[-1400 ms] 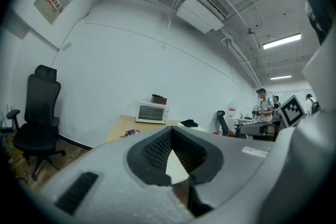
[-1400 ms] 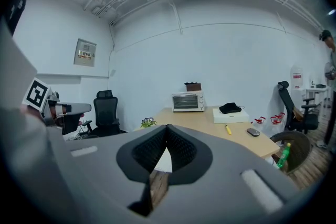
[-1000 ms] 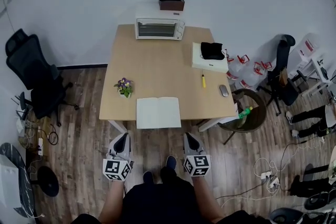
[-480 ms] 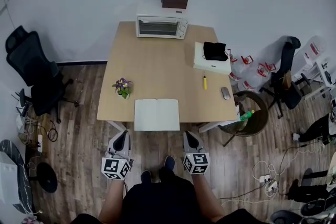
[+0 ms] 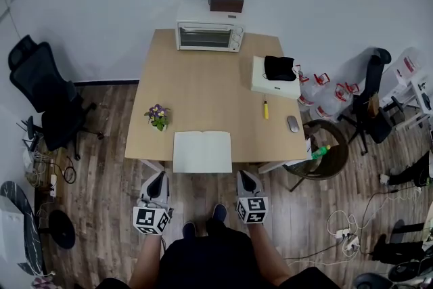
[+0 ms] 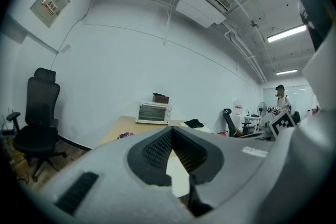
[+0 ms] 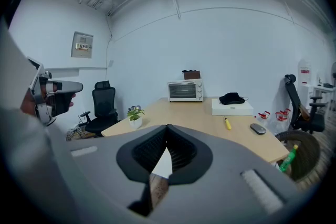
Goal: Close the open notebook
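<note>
We see the open notebook (image 5: pixel 202 151) lying flat at lower centre, on the counter's (image 5: pixel 203 78) near edge. The left gripper (image 5: pixel 157 179) and right gripper (image 5: pixel 243 179) hover just below it. Both have their jaws pressed together on nothing.

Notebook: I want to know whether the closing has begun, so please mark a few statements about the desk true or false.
1. The notebook lies open at the near edge of the desk. True.
2. The left gripper touches the notebook. False: it hangs short of the desk, over the floor.
3. The toaster oven stands at the desk's far edge. True.
4. The potted plant stands to the right of the notebook. False: it stands by the left edge.
5. The right gripper holds the yellow pen. False: the pen lies on the desk; the jaws are together, empty.
</note>
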A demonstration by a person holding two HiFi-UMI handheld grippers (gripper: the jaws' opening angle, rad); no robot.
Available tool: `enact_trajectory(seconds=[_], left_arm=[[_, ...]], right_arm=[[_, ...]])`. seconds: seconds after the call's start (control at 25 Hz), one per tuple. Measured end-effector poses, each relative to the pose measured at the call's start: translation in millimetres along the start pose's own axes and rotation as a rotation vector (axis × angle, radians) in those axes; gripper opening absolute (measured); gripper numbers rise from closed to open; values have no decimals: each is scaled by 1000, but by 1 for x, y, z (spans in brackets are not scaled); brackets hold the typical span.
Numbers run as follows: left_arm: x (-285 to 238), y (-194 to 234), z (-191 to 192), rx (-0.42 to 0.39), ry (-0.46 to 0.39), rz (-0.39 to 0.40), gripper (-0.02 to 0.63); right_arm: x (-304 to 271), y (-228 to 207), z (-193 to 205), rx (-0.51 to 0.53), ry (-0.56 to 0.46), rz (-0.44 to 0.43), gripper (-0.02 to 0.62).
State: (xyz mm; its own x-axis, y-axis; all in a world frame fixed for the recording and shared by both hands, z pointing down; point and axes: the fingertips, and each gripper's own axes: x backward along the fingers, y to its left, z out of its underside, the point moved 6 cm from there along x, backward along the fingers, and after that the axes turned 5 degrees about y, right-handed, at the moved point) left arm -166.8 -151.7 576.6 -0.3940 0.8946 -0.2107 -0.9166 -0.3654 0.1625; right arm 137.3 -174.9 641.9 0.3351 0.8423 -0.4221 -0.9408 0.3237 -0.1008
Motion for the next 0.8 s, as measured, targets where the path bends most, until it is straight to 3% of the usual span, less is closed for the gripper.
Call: enact_trajectory(seconds=[0.48,0.8], left_arm=[[-1,2,-5,-36,-9,-38,-5],[1,1,-5,-52,7,-51,-5]], right_arm=[[-26,-17,20,19,65,10,12],[-52,-30,60,-5,148,12,12]])
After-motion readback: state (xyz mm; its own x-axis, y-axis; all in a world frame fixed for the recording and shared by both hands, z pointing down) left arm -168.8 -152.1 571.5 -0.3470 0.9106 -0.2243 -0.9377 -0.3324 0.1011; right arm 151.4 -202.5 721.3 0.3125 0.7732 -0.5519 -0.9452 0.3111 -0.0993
